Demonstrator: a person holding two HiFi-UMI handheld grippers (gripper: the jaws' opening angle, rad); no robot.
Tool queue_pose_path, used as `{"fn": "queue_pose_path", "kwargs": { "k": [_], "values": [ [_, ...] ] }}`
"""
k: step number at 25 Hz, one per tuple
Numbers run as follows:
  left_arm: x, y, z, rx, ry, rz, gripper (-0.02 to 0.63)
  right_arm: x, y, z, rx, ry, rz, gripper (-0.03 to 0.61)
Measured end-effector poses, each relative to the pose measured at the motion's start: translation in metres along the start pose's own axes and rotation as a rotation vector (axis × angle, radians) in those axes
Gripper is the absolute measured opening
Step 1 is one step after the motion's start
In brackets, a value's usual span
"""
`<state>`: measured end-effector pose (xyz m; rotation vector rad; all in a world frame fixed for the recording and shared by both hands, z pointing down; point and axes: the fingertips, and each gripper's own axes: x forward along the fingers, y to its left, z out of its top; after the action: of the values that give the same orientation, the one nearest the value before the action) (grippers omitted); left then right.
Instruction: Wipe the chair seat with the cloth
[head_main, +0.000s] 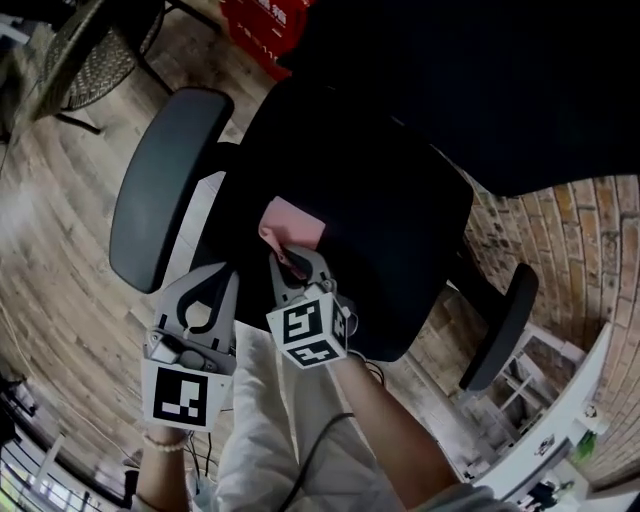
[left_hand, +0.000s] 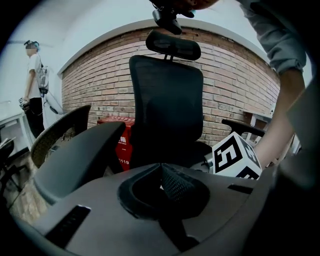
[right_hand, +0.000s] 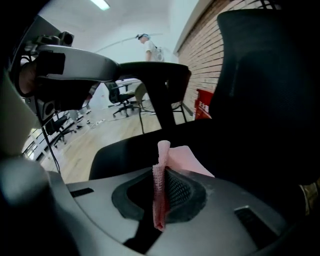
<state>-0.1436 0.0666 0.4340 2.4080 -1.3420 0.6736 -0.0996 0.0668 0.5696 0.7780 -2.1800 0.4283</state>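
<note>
Closest to the camera, the person's two forearms reach down over pale trousers (head_main: 265, 430), each carrying a marker cube. The left hand-held gripper (head_main: 212, 280) (left_hand: 161, 176) has its jaws pressed together with nothing between them, and in the head view it sits at the near left corner of the chair, beside the near end of the left armrest (head_main: 163, 190) (left_hand: 80, 160). Just to its right, the right hand-held gripper (head_main: 291, 258) (right_hand: 159, 192) is clamped on the pink cloth (head_main: 296, 225) (right_hand: 181, 158). A folded edge of the fabric stands up between the jaws, and the rest spreads forward from them onto the black chair seat (head_main: 385, 250) (right_hand: 135, 145). The cloth lies on the near left part of the seat, with dark upholstery showing on its far and right sides. The right armrest (head_main: 500, 325) (left_hand: 241, 127) runs along the other side of the seat, well apart from both grippers. Beyond the seat rises the black mesh backrest (head_main: 480, 80) (left_hand: 167, 110), topped by a headrest (left_hand: 173, 45). Behind the chair a red box (head_main: 262, 25) (left_hand: 121, 142) stands on the wooden floor (head_main: 50, 250), against a brick wall (left_hand: 235, 85). To its left is a woven round-backed chair (head_main: 90, 50) (left_hand: 57, 132). Farthest off, a person in a white top (left_hand: 35, 75) (right_hand: 151, 49) stands at the edge of the room, near more office chairs (right_hand: 122, 97).
</note>
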Motion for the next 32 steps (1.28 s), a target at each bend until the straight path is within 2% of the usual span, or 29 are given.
{"fn": "queue_pose_path", "kwargs": {
  "k": [5,6,9,12,16,22,32],
  "values": [
    [-0.017,0.008,-0.012,-0.007,0.004,0.038,0.018,0.011,0.046,0.018,-0.079,-0.03,0.123,0.054],
    [-0.022,0.01,-0.015,-0.021,0.005,0.052,0.018,0.013,0.054,0.019,-0.086,-0.035,0.148,0.055],
    [-0.033,0.016,-0.024,-0.132,0.009,0.112,0.018,0.014,0.073,0.018,-0.096,-0.035,0.195,0.055],
    [-0.041,0.017,-0.028,-0.156,0.014,0.133,0.018,0.01,0.081,0.013,-0.111,-0.023,0.202,0.054],
    [-0.045,0.013,-0.023,-0.156,0.01,0.135,0.018,0.0,0.07,-0.005,-0.083,0.015,0.149,0.054],
    [-0.029,-0.003,0.002,-0.112,-0.005,0.073,0.018,-0.033,0.031,-0.046,-0.002,0.083,0.045,0.054],
    [0.011,-0.062,0.041,0.054,-0.01,-0.1,0.018,-0.115,-0.045,-0.145,0.198,0.195,-0.183,0.055]
  ]
}}
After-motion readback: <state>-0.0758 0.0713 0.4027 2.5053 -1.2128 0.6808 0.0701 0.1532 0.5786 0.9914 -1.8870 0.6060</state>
